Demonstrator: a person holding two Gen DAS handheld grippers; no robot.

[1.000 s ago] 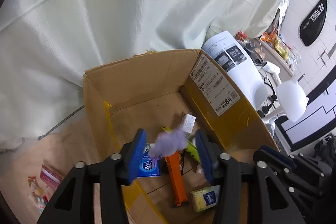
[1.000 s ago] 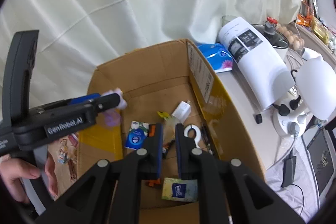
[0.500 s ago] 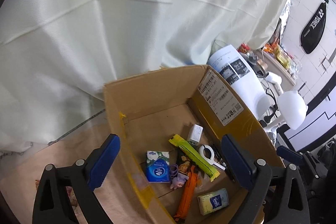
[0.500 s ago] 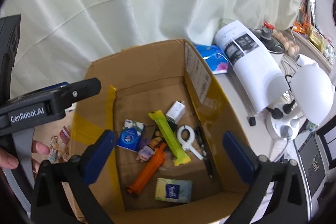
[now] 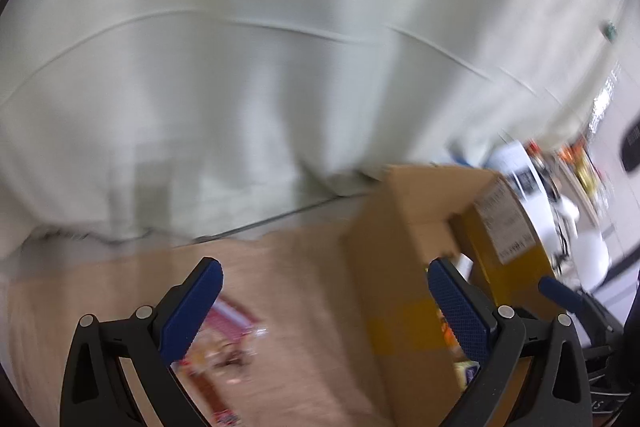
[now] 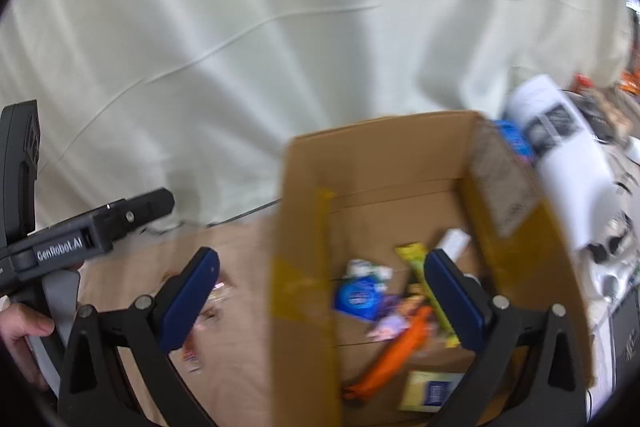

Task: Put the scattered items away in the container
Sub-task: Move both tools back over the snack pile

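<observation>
With the purple toy released into the cardboard box (image 6: 400,187), both the left claw (image 5: 324,301) and right claw (image 6: 322,289) are now spread wide and swung leftward toward 1 pink packet (image 5: 224,335) on the table (image 5: 300,267).

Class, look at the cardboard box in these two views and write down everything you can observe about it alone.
The cardboard box is brown corrugated card, open at the top, standing upright on a wooden-looking surface before a pale curtain. Yellow tape runs over its left wall, and the yellow-taped right wall bears a white printed label. Inside lie small items: a blue-and-white packet, an orange item, a yellow-green wrapper and a yellowish packet. Neither open gripper touches it; both views are blurred.
</observation>
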